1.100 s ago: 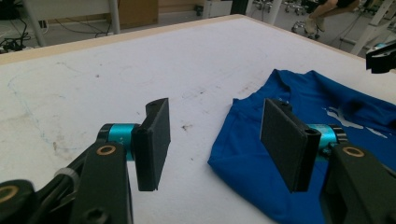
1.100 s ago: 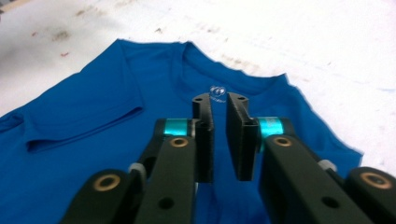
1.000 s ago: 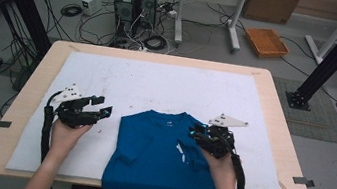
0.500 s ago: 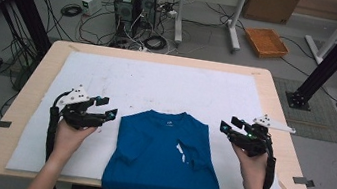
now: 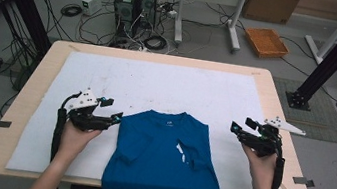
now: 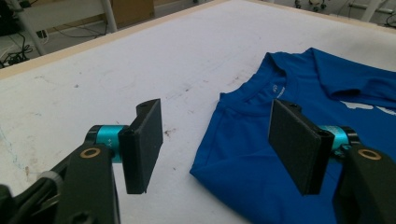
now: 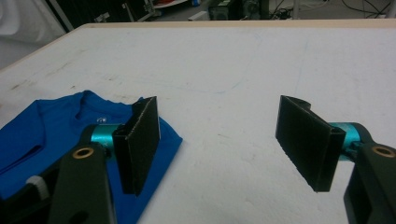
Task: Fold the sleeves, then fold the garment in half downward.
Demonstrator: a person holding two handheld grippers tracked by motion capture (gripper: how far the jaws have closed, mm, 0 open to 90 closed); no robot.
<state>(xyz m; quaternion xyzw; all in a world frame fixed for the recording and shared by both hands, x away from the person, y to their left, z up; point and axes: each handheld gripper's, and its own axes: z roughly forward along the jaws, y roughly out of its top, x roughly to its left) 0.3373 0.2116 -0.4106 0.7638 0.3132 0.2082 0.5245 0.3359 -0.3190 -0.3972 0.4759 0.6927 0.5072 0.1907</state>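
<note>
Right now a blue T-shirt (image 5: 164,162) lies folded on the white mat (image 5: 158,83) that covers the wooden table (image 5: 277,98), at the middle of the near edge, with its hem hanging over that edge and its collar pointing toward the far side. Both sleeves are folded in over the body, and a white print shows on the chest. The left gripper (image 5: 113,116) sits just beside the shirt's left shoulder edge, above the mat; its jaws have just been opening and stand wide apart with nothing between them, the shirt edge lying below the gap. The right gripper (image 5: 236,129) hovers near the table's right edge, apart from the shirt; its jaws have also just been opening and gape wide over bare mat, holding nothing.
</note>
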